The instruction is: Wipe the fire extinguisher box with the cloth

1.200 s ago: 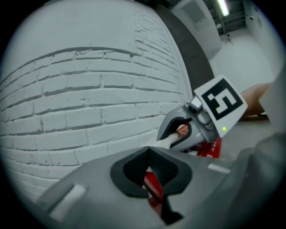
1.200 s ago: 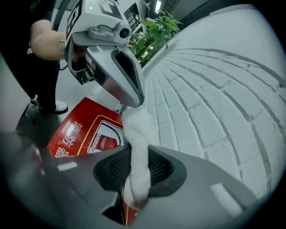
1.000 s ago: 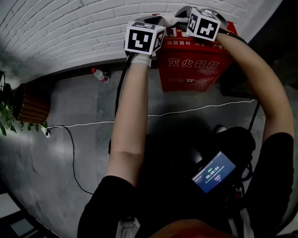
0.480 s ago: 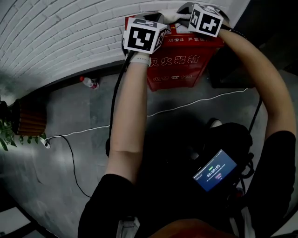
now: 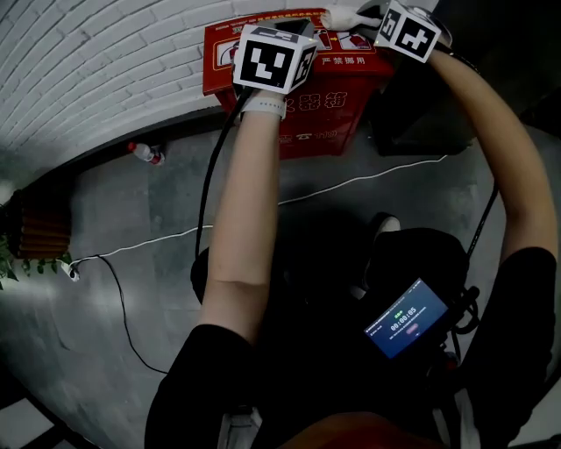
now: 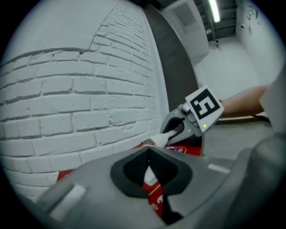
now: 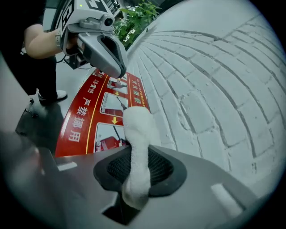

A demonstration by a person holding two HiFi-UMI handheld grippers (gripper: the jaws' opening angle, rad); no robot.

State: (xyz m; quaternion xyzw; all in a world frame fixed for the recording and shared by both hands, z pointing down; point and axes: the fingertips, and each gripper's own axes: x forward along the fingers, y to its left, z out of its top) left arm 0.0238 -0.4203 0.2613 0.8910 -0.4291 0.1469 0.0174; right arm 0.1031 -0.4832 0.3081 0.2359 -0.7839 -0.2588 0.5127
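Note:
The red fire extinguisher box stands against the white brick wall, its labelled top facing up. My right gripper is shut on a white cloth, whose free end lies on the back of the box top near the wall. In the head view the cloth sits at the box's right end. My left gripper hovers over the middle of the box with its jaws shut and nothing between them. The left gripper view shows the right gripper and the cloth ahead.
The white brick wall runs behind the box. A plastic bottle lies on the grey floor to the left, and a white cable crosses the floor. A dark object stands right of the box. A lit screen hangs at my waist.
Both grippers have shifted rightward along the box top; the right one with the cloth now sits at its right end. The box shows further left and lower in the head view.

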